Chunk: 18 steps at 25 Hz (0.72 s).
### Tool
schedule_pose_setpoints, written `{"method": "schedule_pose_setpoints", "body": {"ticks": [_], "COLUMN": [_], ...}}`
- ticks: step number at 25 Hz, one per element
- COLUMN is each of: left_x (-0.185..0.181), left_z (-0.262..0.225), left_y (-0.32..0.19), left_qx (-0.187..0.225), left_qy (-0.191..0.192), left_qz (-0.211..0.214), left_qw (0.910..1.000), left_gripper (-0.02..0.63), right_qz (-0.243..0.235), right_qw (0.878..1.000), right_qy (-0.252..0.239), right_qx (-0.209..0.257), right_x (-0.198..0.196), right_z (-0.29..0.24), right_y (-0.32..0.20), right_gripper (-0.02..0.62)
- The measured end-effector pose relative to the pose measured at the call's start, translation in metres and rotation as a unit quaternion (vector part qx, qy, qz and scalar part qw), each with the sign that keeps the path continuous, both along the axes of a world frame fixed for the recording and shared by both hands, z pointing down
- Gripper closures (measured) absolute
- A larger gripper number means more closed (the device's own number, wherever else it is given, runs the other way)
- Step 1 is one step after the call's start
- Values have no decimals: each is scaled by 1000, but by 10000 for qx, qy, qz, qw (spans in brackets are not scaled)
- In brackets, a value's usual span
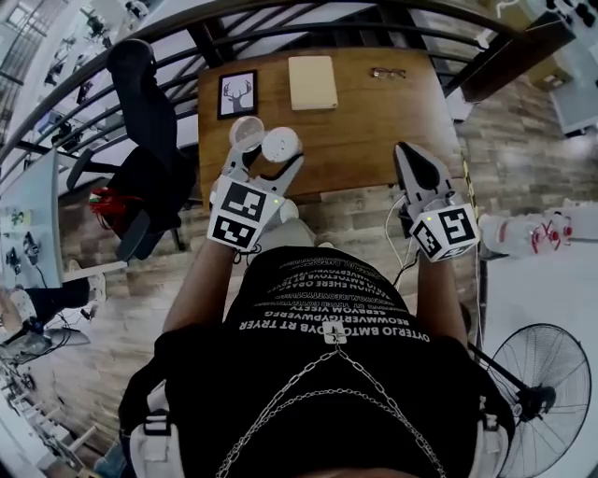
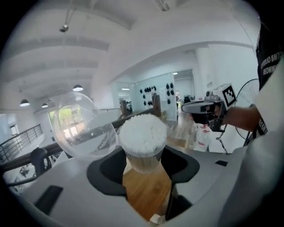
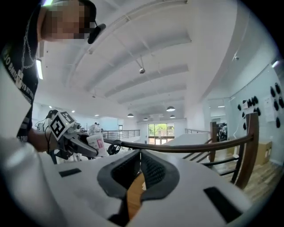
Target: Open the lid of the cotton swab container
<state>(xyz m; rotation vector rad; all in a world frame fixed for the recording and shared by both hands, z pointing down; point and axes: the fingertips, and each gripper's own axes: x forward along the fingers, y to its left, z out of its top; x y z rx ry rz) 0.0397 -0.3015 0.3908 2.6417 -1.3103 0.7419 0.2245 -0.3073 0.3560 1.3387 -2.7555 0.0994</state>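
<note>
The cotton swab container (image 2: 143, 137) is a clear cup packed with white swabs, held tilted above the wooden table (image 1: 355, 140). Its clear round lid (image 2: 84, 126) hangs flipped open to the left, still attached. My left gripper (image 2: 144, 166) is shut on the cup's body, one jaw on each side. In the head view the container (image 1: 280, 145) and lid (image 1: 247, 133) sit at the left gripper's (image 1: 269, 173) tips. My right gripper (image 1: 416, 168) is off to the right, shut and holding nothing. Its own view shows the pads (image 3: 151, 170) together, with the container (image 3: 95, 142) far left.
On the table lie a framed deer picture (image 1: 237, 93), a beige pad (image 1: 312, 82) and a pair of glasses (image 1: 387, 73). A black chair (image 1: 140, 103) stands left of the table. A curved railing (image 1: 280, 23) runs behind it, and a floor fan (image 1: 542, 383) stands at the lower right.
</note>
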Motion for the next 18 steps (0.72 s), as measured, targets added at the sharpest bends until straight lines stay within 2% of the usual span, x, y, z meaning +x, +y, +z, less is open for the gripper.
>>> {"method": "schedule_pose_setpoints", "body": {"ticks": [3, 5, 8, 18], "left_x": [-18, -23, -26, -20], "left_z": [-23, -32, -33, -26], "left_y": [0, 3, 7, 10], "left_qx": [614, 792, 761, 517], "left_qy": [199, 237, 90, -21], "left_qz": [-321, -387, -361, -189], "left_qw": [9974, 9958, 9964, 9985], "left_gripper": [345, 347, 347, 347], "right_qz": [330, 428, 484, 385], "right_qw": [9994, 9989, 9985, 9986], "right_qy": [11, 89, 205, 292], "right_qx": [-119, -165, -172, -215], "right_x": [18, 24, 28, 16], "right_z": [1, 3, 4, 9], "right_y": [-1, -1, 0, -2], "right_gripper": [578, 580, 580, 580]}}
